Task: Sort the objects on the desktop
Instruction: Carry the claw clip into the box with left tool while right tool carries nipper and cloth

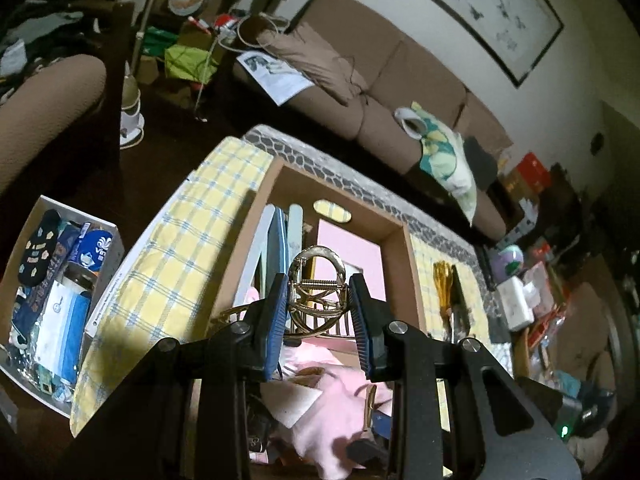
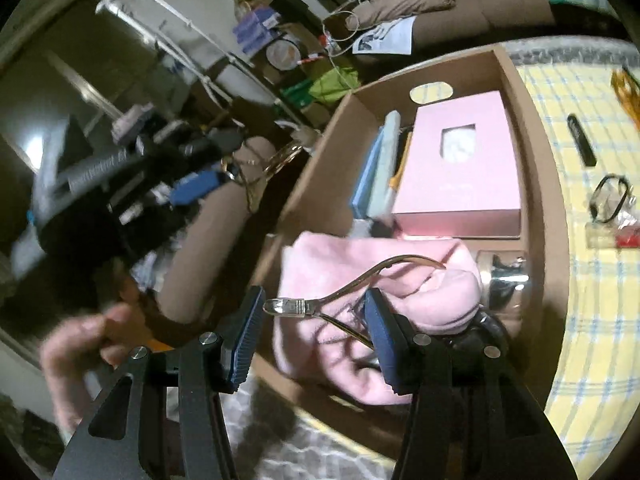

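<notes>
Item: gold hair claw clip [image 1: 318, 292], clamped crosswise in my left gripper [image 1: 320, 312], directly above the cardboard box [image 1: 396, 236]. Right gripper [image 2: 314, 336]: wide apart, holding nothing.

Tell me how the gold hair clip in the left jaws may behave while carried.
The hair clip looks like thin open metalwork, so probably light and stiff. Its curved, shiny bars may slip or twist between the pads. The spring suggests squeezing harder could open it.

One cardboard box [image 2: 536, 184] — one pink box [image 2: 460, 184], one gold hair claw [image 1: 318, 296].
</notes>
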Tool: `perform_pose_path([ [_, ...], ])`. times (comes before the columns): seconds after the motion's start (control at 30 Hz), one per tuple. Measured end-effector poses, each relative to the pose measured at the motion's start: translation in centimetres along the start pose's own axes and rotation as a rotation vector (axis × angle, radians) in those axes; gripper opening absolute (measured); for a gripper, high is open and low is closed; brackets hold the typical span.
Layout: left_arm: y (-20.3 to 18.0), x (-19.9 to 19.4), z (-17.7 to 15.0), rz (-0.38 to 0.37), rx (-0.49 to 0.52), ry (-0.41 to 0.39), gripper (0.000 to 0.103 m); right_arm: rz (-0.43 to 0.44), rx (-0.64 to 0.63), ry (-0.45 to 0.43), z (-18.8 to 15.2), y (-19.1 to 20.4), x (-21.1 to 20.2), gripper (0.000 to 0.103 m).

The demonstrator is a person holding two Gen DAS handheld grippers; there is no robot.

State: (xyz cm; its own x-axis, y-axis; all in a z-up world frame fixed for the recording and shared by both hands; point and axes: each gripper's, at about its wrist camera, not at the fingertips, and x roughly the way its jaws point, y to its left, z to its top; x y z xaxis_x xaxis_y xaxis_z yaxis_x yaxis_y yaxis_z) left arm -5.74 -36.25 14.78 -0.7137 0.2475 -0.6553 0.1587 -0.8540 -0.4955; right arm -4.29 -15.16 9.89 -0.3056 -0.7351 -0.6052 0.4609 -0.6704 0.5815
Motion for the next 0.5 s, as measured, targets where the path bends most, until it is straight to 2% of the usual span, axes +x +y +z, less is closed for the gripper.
perform_pose_path([
  [0.07,-0.4,0.5,-0.2,0.003,0.018,0.017,0.028,-0.112,-0.123,-0.005,-0.6,1.4,0.5,0.053],
  [0.13,-0.8,0.9,-0.4,0.011,0.039,0.027,0.028,-0.175,-0.216,0.006,-1.5,2.5,1.5,0.053],
  [0.33,-1.5,1.1,-1.0,0.020,0.073,0.037,0.028,-0.198,-0.285,0.020,-3.0,3.7,2.7,0.053],
  [0.5,-0.9,0.3,-0.5,0.006,0.055,0.016,0.028,-0.209,-0.259,-0.026,-1.5,3.2,1.6,0.053],
])
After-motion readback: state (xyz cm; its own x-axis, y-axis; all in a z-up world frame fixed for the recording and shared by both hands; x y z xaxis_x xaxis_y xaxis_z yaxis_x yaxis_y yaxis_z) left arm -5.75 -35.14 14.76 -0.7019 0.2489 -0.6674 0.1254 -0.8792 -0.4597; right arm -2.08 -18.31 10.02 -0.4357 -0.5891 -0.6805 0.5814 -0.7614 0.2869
